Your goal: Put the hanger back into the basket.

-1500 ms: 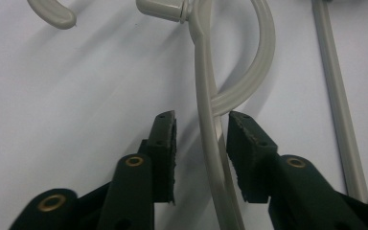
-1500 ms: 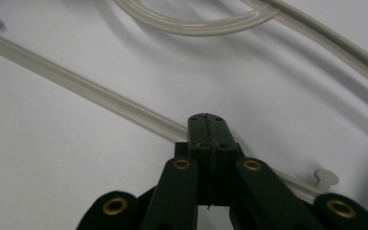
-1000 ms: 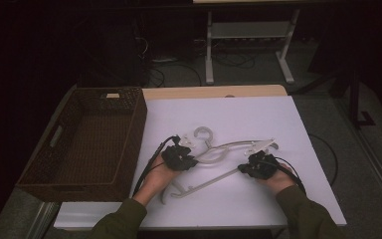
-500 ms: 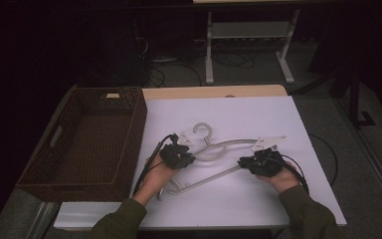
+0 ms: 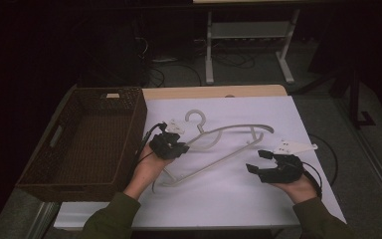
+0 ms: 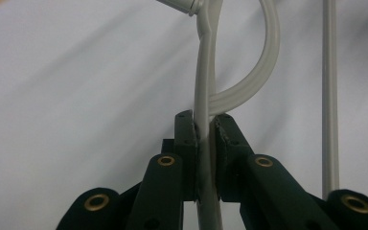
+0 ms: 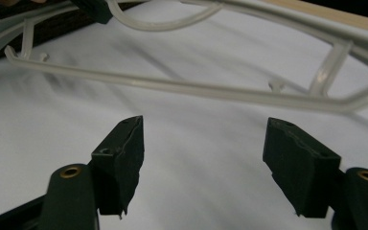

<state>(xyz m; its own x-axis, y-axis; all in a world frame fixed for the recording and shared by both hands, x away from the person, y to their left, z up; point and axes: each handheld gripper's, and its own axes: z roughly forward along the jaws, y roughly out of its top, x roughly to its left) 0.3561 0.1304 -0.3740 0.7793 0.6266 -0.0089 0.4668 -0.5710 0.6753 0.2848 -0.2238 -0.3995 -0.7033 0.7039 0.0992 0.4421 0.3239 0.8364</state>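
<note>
White-covered surface [image 5: 238, 199] is seen under dim light, dark floor with cables beyond at 12 o'clock. Wicker basket [image 5: 87, 134] is set at the surface's 9 o'clock edge; nothing is seen inside it. Pale plastic hanger [image 5: 229, 130] is laid across the middle, hook toward 12 o'clock. Left claw [image 5: 171, 145] is clamped on the hanger's upper arm just below the hook; in the left gripper view the bar [image 6: 203, 120] is pinched between both jaws. Right claw [image 5: 259, 162] is held at 4 o'clock of the hanger, jaws wide apart, gripping nothing; in the right gripper view the hanger's lower bar [image 7: 196, 88] is seen beyond the spread jaws, not touching.
</note>
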